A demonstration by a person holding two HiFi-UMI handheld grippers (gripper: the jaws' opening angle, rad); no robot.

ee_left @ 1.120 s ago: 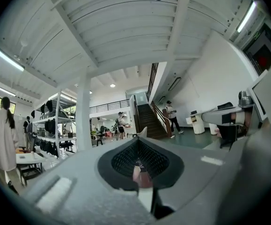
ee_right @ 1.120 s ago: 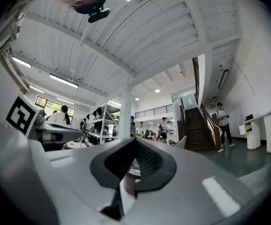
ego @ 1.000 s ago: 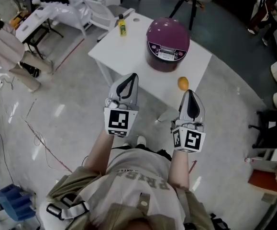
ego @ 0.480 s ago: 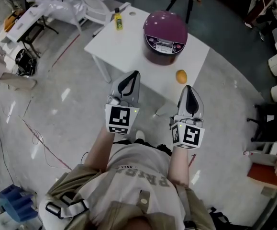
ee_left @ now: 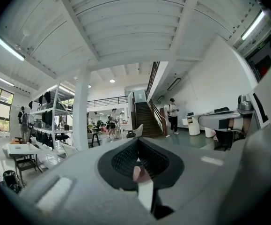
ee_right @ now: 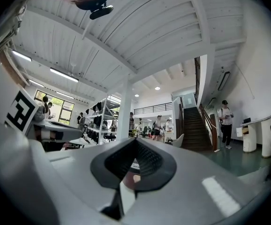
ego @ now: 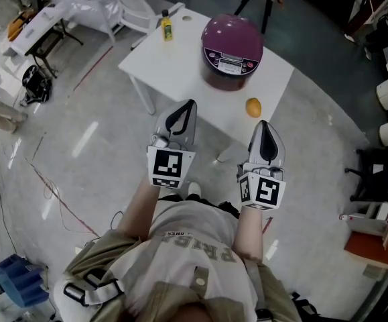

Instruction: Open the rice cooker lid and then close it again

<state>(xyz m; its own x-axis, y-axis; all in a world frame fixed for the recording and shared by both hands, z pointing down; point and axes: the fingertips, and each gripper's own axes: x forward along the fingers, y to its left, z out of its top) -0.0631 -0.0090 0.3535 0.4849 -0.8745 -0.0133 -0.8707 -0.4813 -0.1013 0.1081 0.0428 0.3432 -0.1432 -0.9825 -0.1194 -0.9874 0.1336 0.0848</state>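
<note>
**Both grippers clamped shut on nothing, rice cooker lid is down**

Jaws first. On the left gripper (ego: 186, 107) the black ribbed pads (ee_left: 126, 158) are pressed together with nothing caught between them. Same deal on the right gripper (ego: 264, 125): closed up and empty.

The person holds the two side by side in front of their chest, pointing roughly level at the table, with the marker cubes facing the head camera. In the head view the tips line up with the near edge of the white table (ego: 173, 66), and neither touches anything.

The purple rice cooker (ego: 232, 51) sits toward the far right of the table. Its lid is fully down and the control panel faces the person.

An orange (ego: 253, 107) lies on the tabletop just in front of the cooker, a bit beyond the right gripper's tip. A small yellow bottle (ego: 167, 30) stands upright on the far left, well apart from the cooker.
</note>
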